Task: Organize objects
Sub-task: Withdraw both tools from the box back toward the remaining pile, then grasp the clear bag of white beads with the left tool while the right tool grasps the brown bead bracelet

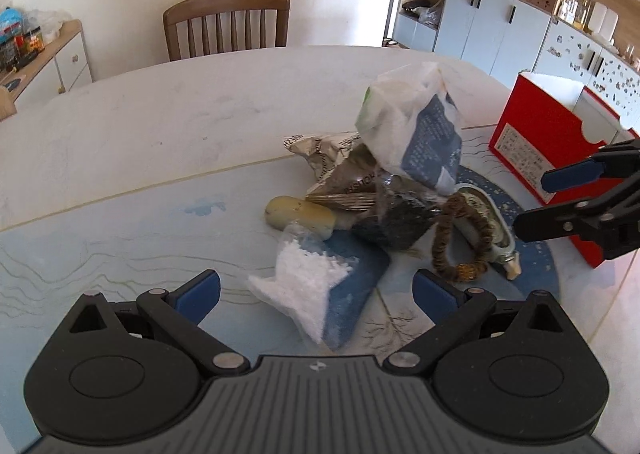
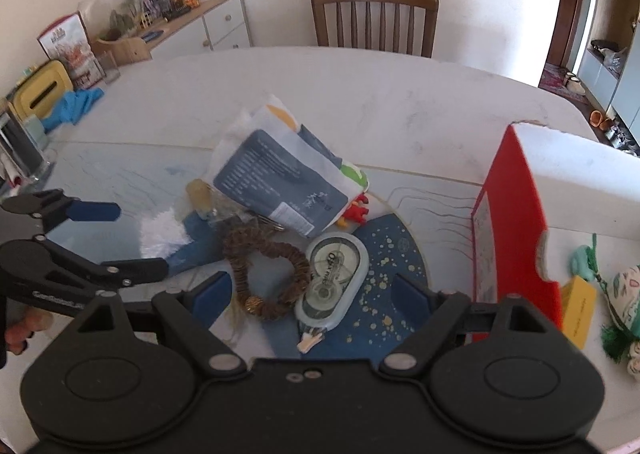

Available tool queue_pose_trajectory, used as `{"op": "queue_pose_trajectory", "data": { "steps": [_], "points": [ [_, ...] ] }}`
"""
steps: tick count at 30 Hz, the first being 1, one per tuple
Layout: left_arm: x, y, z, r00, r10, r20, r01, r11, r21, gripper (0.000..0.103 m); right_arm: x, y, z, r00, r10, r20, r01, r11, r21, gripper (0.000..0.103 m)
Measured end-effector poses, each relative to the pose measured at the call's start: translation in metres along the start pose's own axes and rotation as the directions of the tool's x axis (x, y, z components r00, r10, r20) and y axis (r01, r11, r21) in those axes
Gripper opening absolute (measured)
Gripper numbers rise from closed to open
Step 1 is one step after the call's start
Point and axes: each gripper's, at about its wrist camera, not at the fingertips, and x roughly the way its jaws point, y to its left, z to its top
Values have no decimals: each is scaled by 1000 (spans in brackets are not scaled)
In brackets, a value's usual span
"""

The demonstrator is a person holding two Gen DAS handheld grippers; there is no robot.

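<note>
A heap of small items lies on a pale table (image 1: 160, 126). A white and blue packet (image 1: 416, 130) (image 2: 280, 178) tops it, over a silver foil wrapper (image 1: 332, 166) and a dark pouch (image 1: 396, 222). My left gripper (image 1: 316, 290) (image 2: 124, 240) hangs open, just above a clear bag of white granules (image 1: 308, 278) lying on a blue packet (image 1: 352, 294). My right gripper (image 2: 312, 290) (image 1: 548, 200) is open above a correction tape dispenser (image 2: 332, 278) (image 1: 488, 222) and a brown bead bracelet (image 2: 264, 274) (image 1: 456, 242); its pads touch neither.
An open red box (image 1: 548, 150) (image 2: 516, 230) stands right of the heap. Beyond it lie a yellow card (image 2: 576, 306) and a patterned pouch with a green tassel (image 2: 624, 294). A wooden chair (image 2: 374, 18) stands at the far edge. A blue cloth (image 2: 76, 102) lies far left.
</note>
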Motion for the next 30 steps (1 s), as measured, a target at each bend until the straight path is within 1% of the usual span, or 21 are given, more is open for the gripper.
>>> {"op": "queue_pose_trajectory", "data": {
  "steps": [7,10,13,16,18,20,21,23,25,26,27,28,29,30],
  "points": [
    [14,2,-2,1000,1,-8,-1,1000,19,103,25,7,0,999,-30,-20,29,999,-36,84],
    [19,2,-3,1000,10,-10,-10,1000,24,103,29,12,2,999,-31,-11,31,998,-56,84],
    [23,2,-4,1000,27,-6,-27,999,19,103,31,15,5,1000,-15,-3,15,998,-62,81],
    [24,2,-5,999,38,5,-38,999,14,102,35,17,8,1000,0,-5,0,997,-73,73],
    [25,3,-6,999,37,5,-37,999,12,102,37,18,9,1000,3,-10,-4,997,-78,65],
    [25,2,-7,999,35,6,-35,999,11,102,38,18,9,1000,3,-10,-4,997,-79,61],
    [25,3,-7,999,34,8,-35,999,12,99,39,19,9,1000,5,-9,-6,997,-78,58],
    [26,2,-8,999,36,4,-36,999,21,91,39,20,9,1000,6,-10,-7,997,-82,54],
    [28,0,-9,999,45,-4,-45,998,35,78,41,21,10,1000,7,-15,-8,996,-87,48],
    [28,-2,-9,999,53,0,-53,998,46,75,42,21,9,1000,5,-17,-7,996,-88,43],
    [27,-2,-9,999,54,2,-54,997,49,70,42,22,9,1000,5,-17,-6,996,-88,39],
    [26,-3,-9,999,52,3,-52,997,48,65,42,22,9,1000,6,-15,-7,996,-85,39],
    [25,-3,-8,999,52,4,-52,998,46,62,41,21,9,1000,7,-12,-8,996,-84,36],
    [25,-4,-8,999,54,6,-55,997,48,56,41,22,9,1000,6,-10,-7,996,-84,32]
  ]
}}
